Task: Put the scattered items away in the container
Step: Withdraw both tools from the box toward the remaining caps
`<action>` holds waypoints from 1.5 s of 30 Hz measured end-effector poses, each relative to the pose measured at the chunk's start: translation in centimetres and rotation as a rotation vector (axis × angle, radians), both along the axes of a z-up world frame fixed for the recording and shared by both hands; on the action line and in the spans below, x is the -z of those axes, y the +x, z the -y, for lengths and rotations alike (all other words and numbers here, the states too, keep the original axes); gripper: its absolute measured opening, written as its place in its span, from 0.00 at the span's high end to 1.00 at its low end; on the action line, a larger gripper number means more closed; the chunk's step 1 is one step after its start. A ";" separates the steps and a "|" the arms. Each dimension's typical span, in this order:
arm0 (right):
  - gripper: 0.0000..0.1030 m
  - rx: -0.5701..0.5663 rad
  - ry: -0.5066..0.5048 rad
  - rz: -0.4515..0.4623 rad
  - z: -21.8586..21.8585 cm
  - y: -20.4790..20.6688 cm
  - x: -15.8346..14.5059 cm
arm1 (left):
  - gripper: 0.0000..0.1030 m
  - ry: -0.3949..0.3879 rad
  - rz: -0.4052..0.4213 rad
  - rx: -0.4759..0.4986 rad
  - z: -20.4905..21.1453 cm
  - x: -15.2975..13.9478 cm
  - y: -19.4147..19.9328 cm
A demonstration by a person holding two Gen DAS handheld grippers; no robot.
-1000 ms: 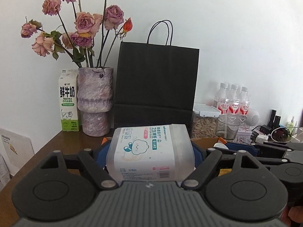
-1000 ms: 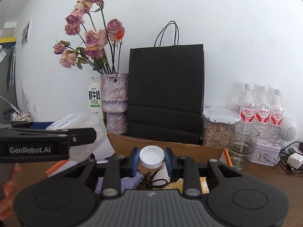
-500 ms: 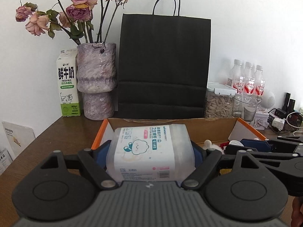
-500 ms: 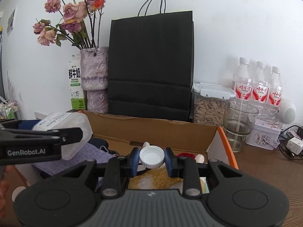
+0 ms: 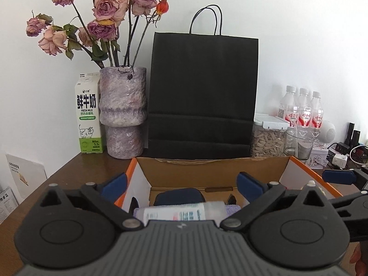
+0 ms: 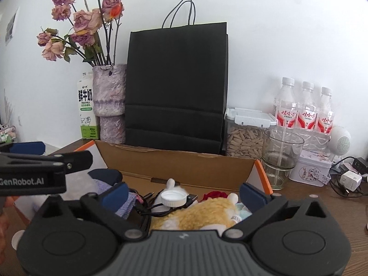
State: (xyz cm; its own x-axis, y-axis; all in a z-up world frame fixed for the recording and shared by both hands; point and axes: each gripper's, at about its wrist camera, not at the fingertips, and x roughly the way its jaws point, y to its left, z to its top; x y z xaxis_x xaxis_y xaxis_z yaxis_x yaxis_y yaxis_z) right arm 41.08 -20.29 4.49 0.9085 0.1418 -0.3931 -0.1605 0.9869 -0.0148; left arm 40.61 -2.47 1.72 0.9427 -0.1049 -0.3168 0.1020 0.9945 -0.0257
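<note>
An open cardboard box (image 5: 207,169) with orange-edged flaps sits on the wooden table; it also shows in the right wrist view (image 6: 184,163). My left gripper (image 5: 182,182) is open above the box's left part. A clear cotton-swab box (image 5: 181,212) lies inside below it, on a purple cloth. My right gripper (image 6: 184,189) is open above the box's right part. A white bottle cap (image 6: 173,197) lies in the box on black cables, beside a yellow plush toy (image 6: 207,214).
Behind the box stand a black paper bag (image 5: 202,96), a vase of dried roses (image 5: 123,112) and a milk carton (image 5: 88,115). To the right are a seed jar (image 6: 245,135), a glass (image 6: 281,154), three water bottles (image 6: 303,112), a tin and chargers.
Both grippers opened. The cotton-swab box dropped from the left gripper into the cardboard box, and the white cap dropped from the right gripper onto the cables.
</note>
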 end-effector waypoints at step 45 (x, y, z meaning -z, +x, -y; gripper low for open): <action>0.00 -0.020 -0.017 -0.022 3.3 -11.0 -0.7 | 0.00 0.042 0.007 0.011 -6.1 -1.2 -9.0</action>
